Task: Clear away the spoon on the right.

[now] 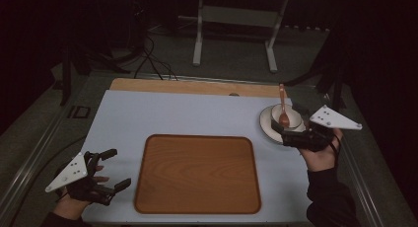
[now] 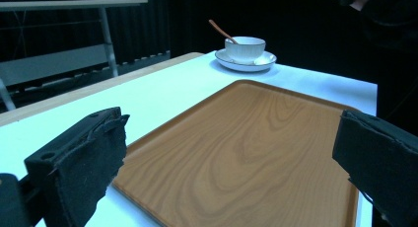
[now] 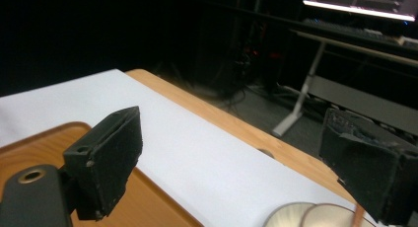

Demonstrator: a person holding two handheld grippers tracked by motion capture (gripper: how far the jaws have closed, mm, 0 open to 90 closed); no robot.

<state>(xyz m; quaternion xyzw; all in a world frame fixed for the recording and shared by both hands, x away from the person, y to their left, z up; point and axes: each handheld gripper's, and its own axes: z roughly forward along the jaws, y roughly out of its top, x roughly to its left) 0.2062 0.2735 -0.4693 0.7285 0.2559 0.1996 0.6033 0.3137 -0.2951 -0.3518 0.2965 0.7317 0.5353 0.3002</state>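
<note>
Right gripper (image 1: 291, 130) open-jawed beside saucer (image 1: 266, 123) with cup (image 1: 291, 118); left gripper (image 1: 112, 169) open near tray (image 1: 197, 173).

Dim room, bright table (overhead light), blurred near jaws

**Wood, glaze and foam: the surfaces on the table**

The rounded rectangular brown wooden tray (image 1: 197, 173) at lower centre of the high view shows clear grain under a smooth, faintly sheened finish. The pale blue-white table cover (image 1: 167, 116) under it looks smooth and matt, with a strip of light bare wooden tabletop (image 1: 197, 86) above it. At the right of that view, the white glazed ceramic bowl (image 2: 245, 48) and white glazed saucer (image 2: 246, 63) look glossy, and the reddish-brown spoon (image 1: 283, 108) seems smooth wood. The black jaw pads of the left gripper (image 2: 236, 163) and right gripper (image 3: 236, 172) look like rough, matt foam with frayed edges.
</note>
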